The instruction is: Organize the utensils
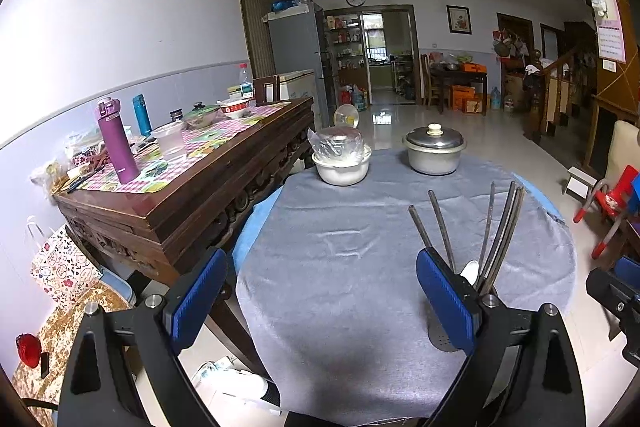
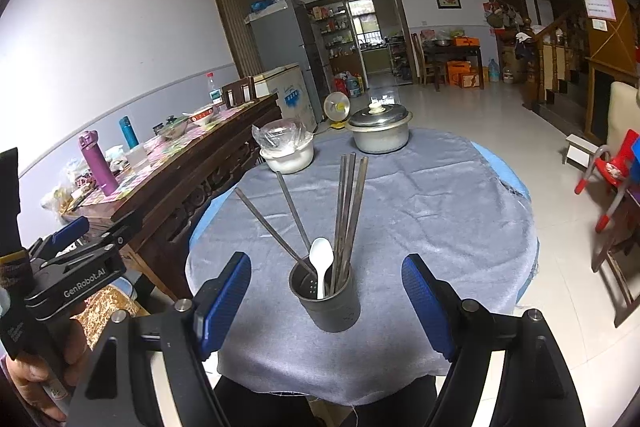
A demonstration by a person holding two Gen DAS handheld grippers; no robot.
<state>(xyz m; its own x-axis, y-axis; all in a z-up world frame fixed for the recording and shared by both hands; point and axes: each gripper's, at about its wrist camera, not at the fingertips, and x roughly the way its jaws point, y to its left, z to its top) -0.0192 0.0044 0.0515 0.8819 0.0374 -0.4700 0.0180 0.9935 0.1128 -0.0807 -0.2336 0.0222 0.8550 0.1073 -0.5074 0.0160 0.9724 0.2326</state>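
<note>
Both of your hand-held grippers stood with jaws apart and nothing between the pads. Your right hand-held gripper (image 2: 326,301) faced the metal utensil holder (image 2: 325,301) straight on: the cup sat upright on the grey cloth (image 2: 420,211) of the round desk, just ahead of the blue pads and centred in the gap between them. From it the chopsticks (image 2: 348,211) rose steeply and fanned away from you, two leaning left and a bundle near upright, with the white spoon (image 2: 321,263) bowl-up among them. Their long axes ran up and away, roughly along the line your gripper pointed.

Your left hand-held gripper (image 1: 320,295) was aimed at bare cloth; the holder (image 1: 440,337) lay off to its right, half hidden behind its right finger. So your right hand was the nearer and better lined up. Since every utensil already stood in the cup, the sorting looked close to finished.
</note>
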